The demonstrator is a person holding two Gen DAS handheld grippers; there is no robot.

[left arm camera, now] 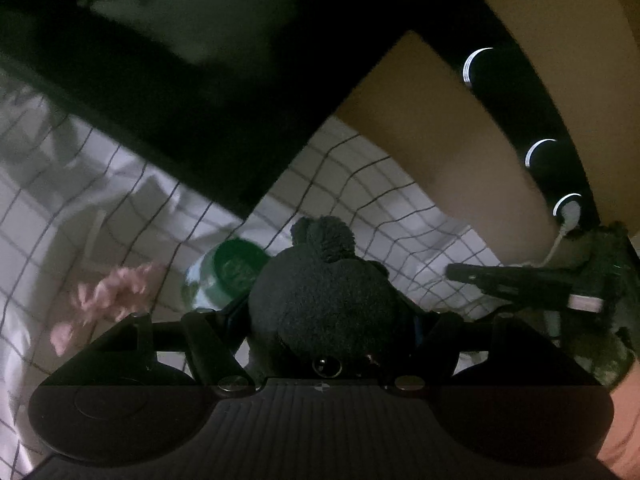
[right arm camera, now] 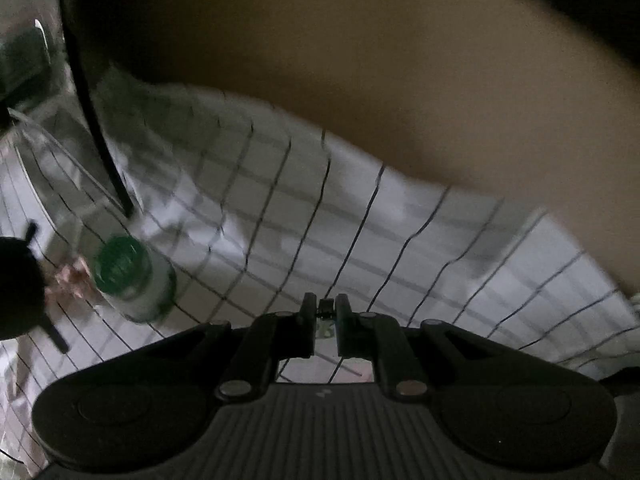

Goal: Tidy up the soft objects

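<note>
Your left tongs hold the dark plush clear of the bed; your right tongs are pinched closed, apparently empty.

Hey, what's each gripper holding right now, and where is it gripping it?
The left gripper holds a dark plush toy, squeezed at the sides of its round body. The right gripper is shut with nothing held.
</note>
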